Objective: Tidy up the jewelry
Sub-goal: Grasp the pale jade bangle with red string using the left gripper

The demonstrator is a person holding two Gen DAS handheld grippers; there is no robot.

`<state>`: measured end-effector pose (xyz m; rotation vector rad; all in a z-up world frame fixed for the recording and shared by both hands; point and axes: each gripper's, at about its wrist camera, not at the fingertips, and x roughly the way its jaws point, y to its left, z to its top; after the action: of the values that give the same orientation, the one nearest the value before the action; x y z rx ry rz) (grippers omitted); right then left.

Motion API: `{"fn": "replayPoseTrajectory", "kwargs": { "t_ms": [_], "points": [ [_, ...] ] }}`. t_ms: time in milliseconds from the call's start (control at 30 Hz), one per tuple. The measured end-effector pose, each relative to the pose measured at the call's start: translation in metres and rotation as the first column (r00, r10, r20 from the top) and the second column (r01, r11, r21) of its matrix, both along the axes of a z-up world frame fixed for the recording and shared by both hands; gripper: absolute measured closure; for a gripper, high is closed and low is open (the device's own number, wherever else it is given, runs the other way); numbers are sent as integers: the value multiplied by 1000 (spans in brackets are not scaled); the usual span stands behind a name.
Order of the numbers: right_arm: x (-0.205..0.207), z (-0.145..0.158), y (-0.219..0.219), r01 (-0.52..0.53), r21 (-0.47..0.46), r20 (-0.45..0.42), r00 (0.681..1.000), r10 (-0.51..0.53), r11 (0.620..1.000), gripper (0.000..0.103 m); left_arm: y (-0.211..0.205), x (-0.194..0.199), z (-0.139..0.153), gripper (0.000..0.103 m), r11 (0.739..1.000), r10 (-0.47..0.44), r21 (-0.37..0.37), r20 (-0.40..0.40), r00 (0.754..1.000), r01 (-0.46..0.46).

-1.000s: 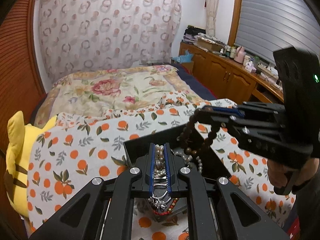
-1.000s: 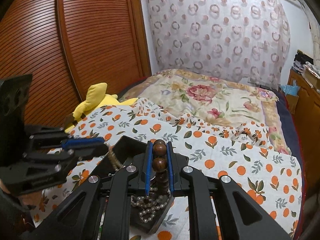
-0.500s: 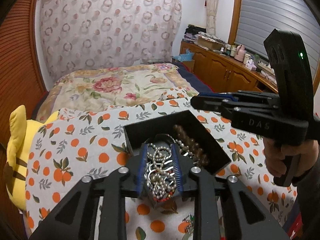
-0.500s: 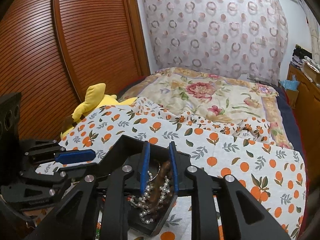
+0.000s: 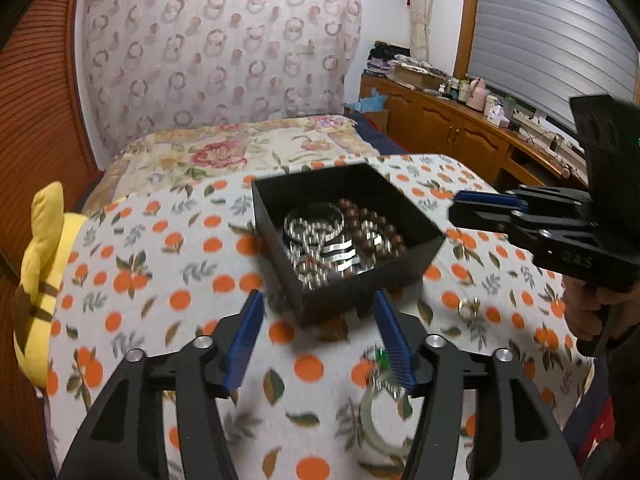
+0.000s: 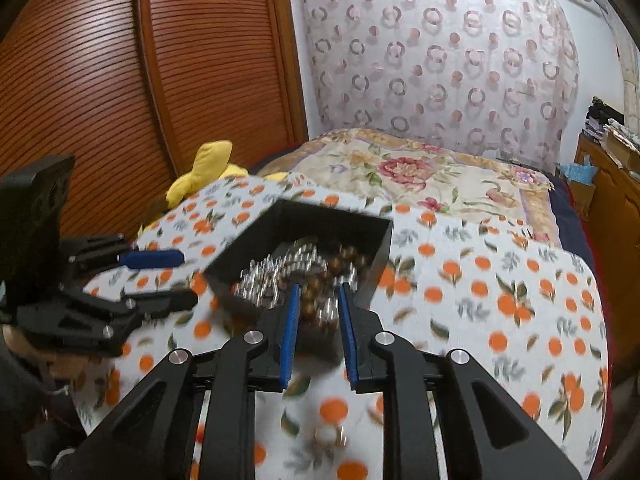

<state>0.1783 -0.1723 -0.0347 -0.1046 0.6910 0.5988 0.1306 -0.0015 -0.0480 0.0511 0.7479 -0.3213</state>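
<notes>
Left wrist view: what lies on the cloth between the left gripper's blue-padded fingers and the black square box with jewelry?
Only bare orange-print cloth lies between the left gripper and the black box; the left wrist view shows this.

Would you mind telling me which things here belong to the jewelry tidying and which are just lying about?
Job:
black box
pearl strands
brown bead bracelet
loose ring
pale bangle

Lying about:
yellow plush toy
floral quilt

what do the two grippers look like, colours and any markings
Both are black angular plastic frames with silver bolt heads and blue pads lining the fingers. The right gripper carries faint embossed lettering on its side and a tall black block behind; a dark sleeve shows below it.
</notes>
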Motion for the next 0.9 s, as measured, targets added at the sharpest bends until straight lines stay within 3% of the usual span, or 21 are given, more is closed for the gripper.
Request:
{"fn": "replayPoseTrajectory", "kwargs": {
  "t_ms": [200, 400, 900],
  "points": [
    [-24, -16, -9, 15, -35, -26, 1000, -15, 999, 81, 1, -22, -14, 24, 1000, 4, 25, -23, 1000, -3],
    [-41, -35, -14, 12, -43, -60, 998, -14, 999, 81, -4, -37, -27, 16, 999, -15, 36, -67, 998, 17],
    [-63, -49, -26, 37, -56, -73, 996, -41, 998, 81, -40, -48, -44, 14, 994, -98, 37, -139, 985, 104]
  ]
}}
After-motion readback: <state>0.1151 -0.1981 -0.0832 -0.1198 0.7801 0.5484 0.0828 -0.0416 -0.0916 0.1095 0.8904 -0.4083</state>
